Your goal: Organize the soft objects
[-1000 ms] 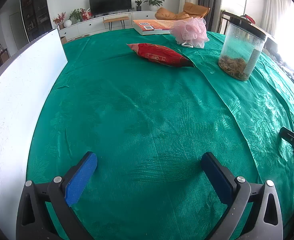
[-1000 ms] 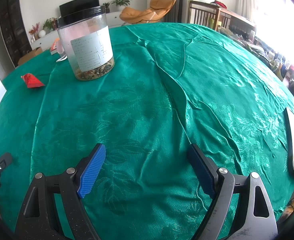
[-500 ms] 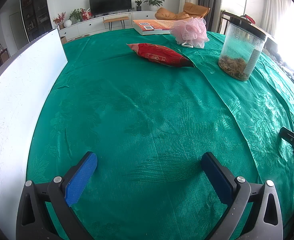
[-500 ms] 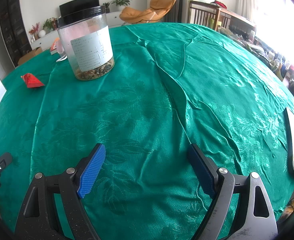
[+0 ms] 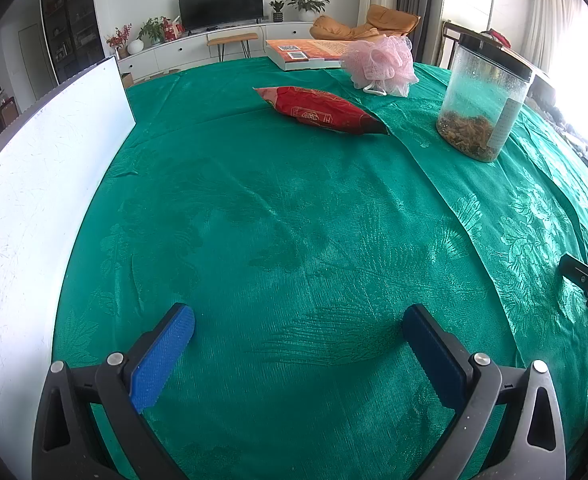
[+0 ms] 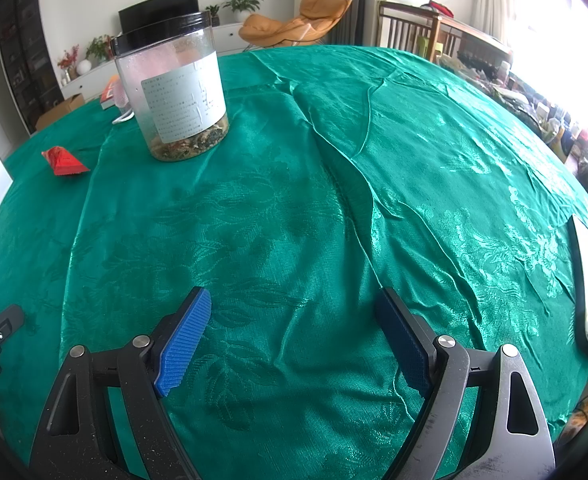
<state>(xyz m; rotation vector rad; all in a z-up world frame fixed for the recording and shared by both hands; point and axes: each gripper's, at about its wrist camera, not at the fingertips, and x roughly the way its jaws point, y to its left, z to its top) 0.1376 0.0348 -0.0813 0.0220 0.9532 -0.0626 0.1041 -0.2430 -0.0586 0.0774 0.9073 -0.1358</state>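
Both tools hang over a tabletop [image 5: 294, 208] covered in green patterned cloth, each tilted down toward bare fabric. The left tool [image 5: 297, 320] has its blue pads spread wide apart with nothing between them, and the right tool [image 6: 290, 300] stands equally wide and empty. In the left wrist view, a red snack packet [image 5: 321, 110] lies flat in the upper middle of the frame, and a pink mesh bath pouf [image 5: 379, 65] sits just beyond it to the upper right, beside an orange-covered book [image 5: 305, 51]. A clear jar [image 5: 481, 98] with a black lid stands upright at the upper right. A white board [image 5: 34, 208] fills the left edge.
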